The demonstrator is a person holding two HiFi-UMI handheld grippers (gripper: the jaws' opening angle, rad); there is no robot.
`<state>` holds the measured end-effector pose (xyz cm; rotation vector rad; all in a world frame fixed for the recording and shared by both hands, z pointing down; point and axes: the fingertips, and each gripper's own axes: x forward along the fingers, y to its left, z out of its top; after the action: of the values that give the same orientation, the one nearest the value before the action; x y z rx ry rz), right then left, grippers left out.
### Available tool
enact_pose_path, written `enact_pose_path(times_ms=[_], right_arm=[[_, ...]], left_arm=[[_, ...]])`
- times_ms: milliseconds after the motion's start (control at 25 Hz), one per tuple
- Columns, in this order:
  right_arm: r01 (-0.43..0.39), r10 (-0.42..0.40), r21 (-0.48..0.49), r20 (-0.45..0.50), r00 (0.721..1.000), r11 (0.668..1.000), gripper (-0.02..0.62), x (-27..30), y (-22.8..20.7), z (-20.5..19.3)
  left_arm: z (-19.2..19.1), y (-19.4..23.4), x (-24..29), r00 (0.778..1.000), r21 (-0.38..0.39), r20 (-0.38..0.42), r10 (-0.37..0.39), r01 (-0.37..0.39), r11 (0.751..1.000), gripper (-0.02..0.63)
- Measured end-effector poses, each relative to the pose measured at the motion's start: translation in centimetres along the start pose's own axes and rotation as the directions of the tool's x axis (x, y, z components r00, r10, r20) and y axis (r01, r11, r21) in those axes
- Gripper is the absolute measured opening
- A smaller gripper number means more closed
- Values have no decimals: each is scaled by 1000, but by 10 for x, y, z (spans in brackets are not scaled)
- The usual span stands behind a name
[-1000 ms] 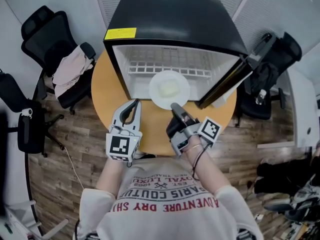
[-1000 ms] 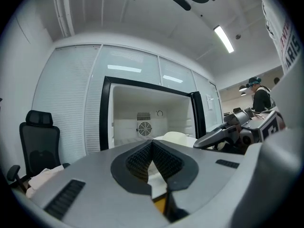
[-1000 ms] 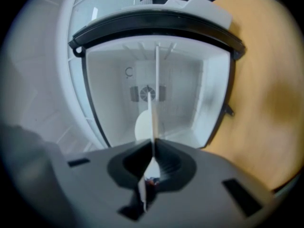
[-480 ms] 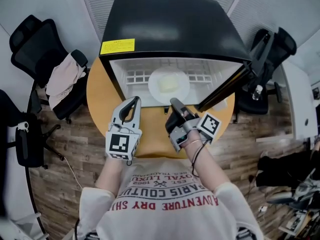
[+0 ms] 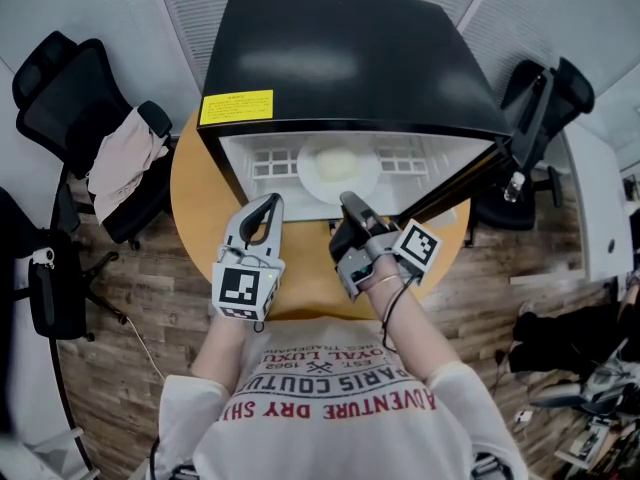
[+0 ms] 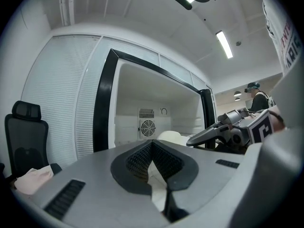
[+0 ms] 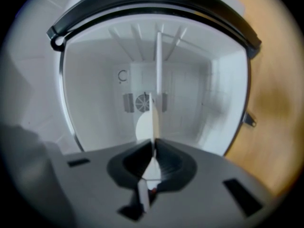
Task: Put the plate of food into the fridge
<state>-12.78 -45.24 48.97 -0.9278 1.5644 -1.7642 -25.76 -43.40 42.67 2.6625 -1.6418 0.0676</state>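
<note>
So the right gripper (image 5: 350, 210) was clamped nearly all the way shut on the near rim of the plate (image 5: 338, 171). That makes sense, since a thin rim only needs a sliver of gap between the jaws. It looked rolled onto its side: in the right gripper view the plate showed up as a thin white line running straight out from between the jaws, with the wooden bench (image 5: 300, 268) off to one edge. I'd guess that was so one jaw sat on top of the rim and one underneath, which kept the plate level and let it go in edge-first. The plate was straight ahead of that gripper, just past the mouth of the open fridge (image 5: 350, 58), with the back-wall fan further ahead. I couldn't tell whether it was resting on the fridge floor or hanging just above it. The left gripper (image 5: 268, 204) was off to the side of the right one, over the bench in front of the fridge. Its jaws were together on nothing, probably just parked out of the way since one grip was enough. The plate itself was plain, round and white, with a pale yellowish lump of food (image 5: 340, 162) in the middle, too washed out to identify.
</note>
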Motion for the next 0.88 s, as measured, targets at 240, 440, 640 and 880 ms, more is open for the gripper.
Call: enact_pose_path(times_ms=[240, 440, 640, 880], right_arm=[[-14, 14, 16, 21, 1000, 1000, 49, 12, 3, 9], [-9, 10, -62, 26, 1000, 998, 63, 23, 4, 13], [57, -54, -118, 29, 998, 991, 209, 29, -9, 17], [80, -75, -227, 30, 997, 970, 255, 38, -10, 22]], left_arm=[[-6, 2, 3, 1000, -11, -14, -9, 9, 1000, 34], [-8, 1, 5, 999, -8, -26, -28, 28, 1000, 34], [-10, 2, 7, 999, -12, -32, -30, 29, 999, 34], [-15, 4, 7, 998, -15, -48, -27, 26, 1000, 34]])
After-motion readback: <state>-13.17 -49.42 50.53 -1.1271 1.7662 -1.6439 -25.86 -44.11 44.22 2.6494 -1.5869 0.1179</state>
